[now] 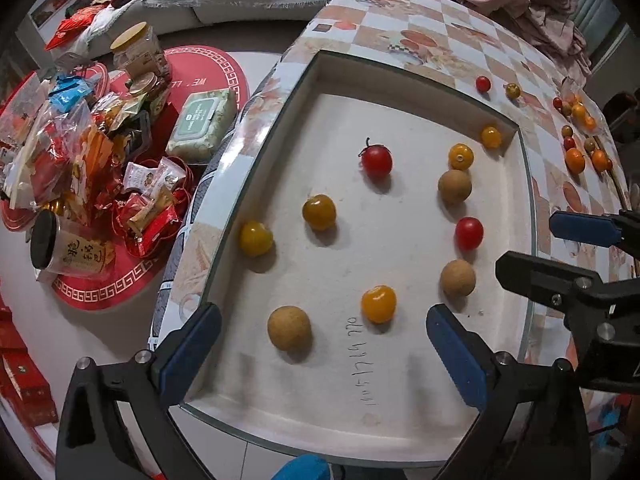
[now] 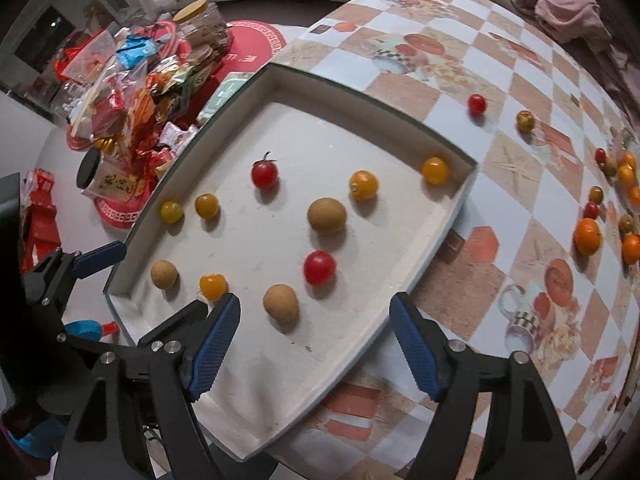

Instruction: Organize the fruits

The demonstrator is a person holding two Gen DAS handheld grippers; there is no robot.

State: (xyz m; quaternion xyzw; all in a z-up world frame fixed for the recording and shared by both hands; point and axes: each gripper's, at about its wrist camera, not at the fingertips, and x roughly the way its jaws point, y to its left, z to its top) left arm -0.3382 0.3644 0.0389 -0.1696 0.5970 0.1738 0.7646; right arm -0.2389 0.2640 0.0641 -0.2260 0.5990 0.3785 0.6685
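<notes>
A shallow white tray [image 1: 400, 400] [image 2: 280, 380] lies on the checkered table and holds several small fruits: red tomatoes [image 1: 377, 161] [image 2: 319, 267], yellow tomatoes [image 1: 378, 303] [image 2: 213, 286] and brown longans [image 1: 289, 327] [image 2: 281, 303]. More fruits lie loose on the table at the right [image 1: 575, 160] [image 2: 587, 236]. My left gripper [image 1: 324, 354] is open and empty above the tray's near edge. My right gripper [image 2: 316, 344] is open and empty over the tray's near right part; it also shows in the left wrist view [image 1: 560, 252].
A red tomato [image 2: 477, 104] and a dark yellow one [image 2: 525, 121] lie beyond the tray. A pile of snack packets and jars [image 1: 92, 152] sits on a red mat below the table's left edge. Pink cloth [image 1: 520, 4] lies at the far right.
</notes>
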